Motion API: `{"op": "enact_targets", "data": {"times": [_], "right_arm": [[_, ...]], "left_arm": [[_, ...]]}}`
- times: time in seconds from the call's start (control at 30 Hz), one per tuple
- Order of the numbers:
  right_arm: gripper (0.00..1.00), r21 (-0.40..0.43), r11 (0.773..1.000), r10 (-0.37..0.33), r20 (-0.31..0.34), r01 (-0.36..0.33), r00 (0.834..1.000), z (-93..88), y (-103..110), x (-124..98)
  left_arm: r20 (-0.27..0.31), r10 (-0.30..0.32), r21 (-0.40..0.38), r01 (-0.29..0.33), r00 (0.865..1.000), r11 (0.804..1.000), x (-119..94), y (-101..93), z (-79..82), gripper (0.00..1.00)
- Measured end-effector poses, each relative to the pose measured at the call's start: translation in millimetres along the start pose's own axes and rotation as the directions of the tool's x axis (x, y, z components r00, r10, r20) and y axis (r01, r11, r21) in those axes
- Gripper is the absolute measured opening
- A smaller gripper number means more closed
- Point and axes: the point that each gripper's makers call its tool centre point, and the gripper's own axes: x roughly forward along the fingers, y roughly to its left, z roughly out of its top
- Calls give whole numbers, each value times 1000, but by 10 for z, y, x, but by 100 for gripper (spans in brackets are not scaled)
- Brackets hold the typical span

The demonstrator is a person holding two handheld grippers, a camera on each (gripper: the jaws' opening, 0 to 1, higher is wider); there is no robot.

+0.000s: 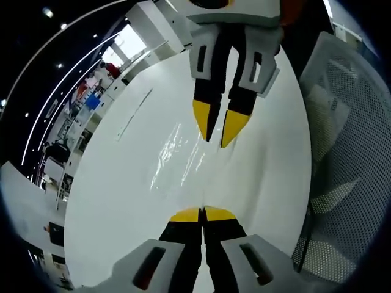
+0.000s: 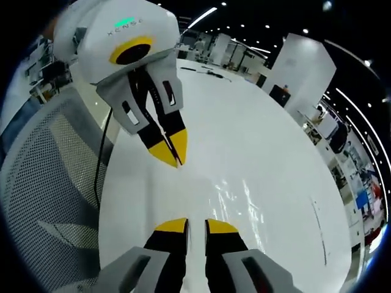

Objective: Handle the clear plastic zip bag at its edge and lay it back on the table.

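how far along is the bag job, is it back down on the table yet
Done: the clear plastic zip bag looks to lie flat on the white table, glinting between the two grippers. In hand: the left gripper looks shut at the bag's near edge, though a pinch can't be confirmed; the right gripper is slightly open at the far edge. Left: letting go and backing both away.
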Motion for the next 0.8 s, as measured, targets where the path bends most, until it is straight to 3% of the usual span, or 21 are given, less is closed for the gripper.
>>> {"op": "enact_targets", "data": {"times": [0.37,0.8], "right_arm": [[0,9,1000,27,-9,-27,1000,-26,61,40],[0,37,999,28,-19,-28,999,-15,66,100]], "left_arm": [[14,12,-8,-12,1000,1000,-43,26,-5,0],[82,51,14,-52,995,999,-163,62,81,4]]}}
